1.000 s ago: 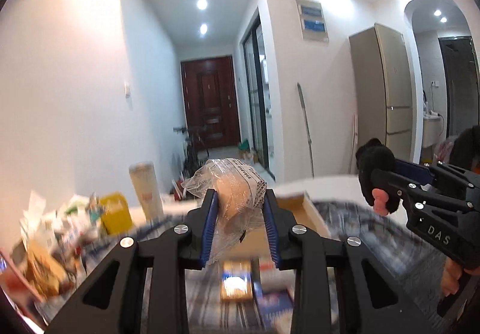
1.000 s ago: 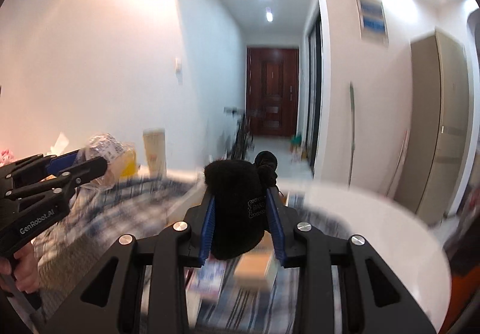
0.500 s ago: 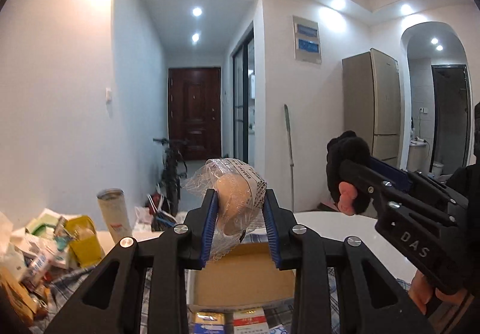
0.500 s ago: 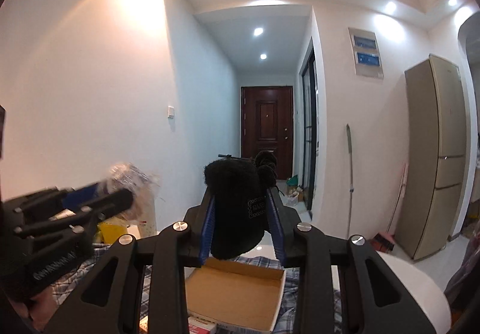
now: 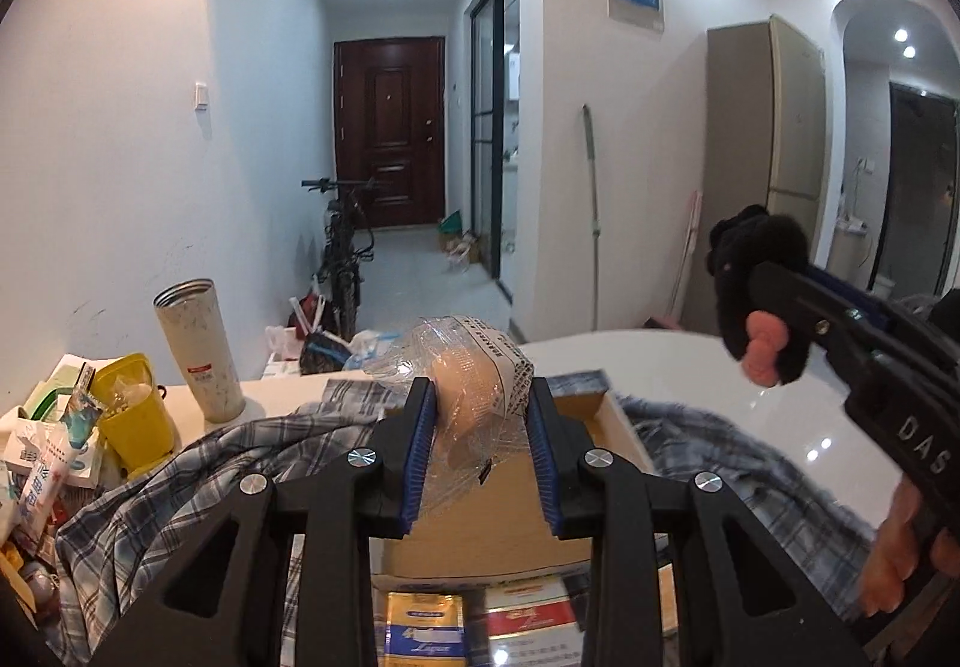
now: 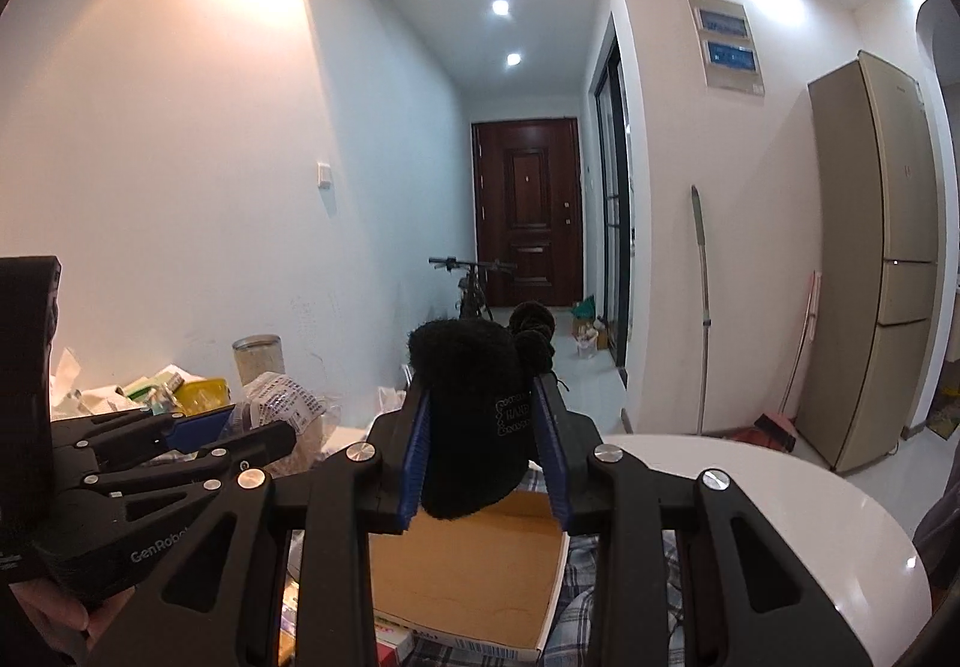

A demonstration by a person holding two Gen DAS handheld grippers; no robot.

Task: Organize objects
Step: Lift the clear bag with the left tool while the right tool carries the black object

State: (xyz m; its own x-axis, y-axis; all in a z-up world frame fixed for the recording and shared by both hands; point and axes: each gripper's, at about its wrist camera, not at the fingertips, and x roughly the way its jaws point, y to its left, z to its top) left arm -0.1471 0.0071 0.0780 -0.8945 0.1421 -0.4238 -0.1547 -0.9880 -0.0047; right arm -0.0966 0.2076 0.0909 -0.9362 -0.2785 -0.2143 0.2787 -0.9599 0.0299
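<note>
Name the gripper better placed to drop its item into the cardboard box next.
Probably right: the right gripper holds the black plush directly above the open cardboard box.

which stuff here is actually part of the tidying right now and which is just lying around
In the job:
- plastic-wrapped bun, clamped in the left gripper
- black fuzzy hat, clamped in the right gripper
- open cardboard box below both

Lying about:
- metal tumbler
- yellow tub
- plaid shirt
- bicycle
- fridge
</note>
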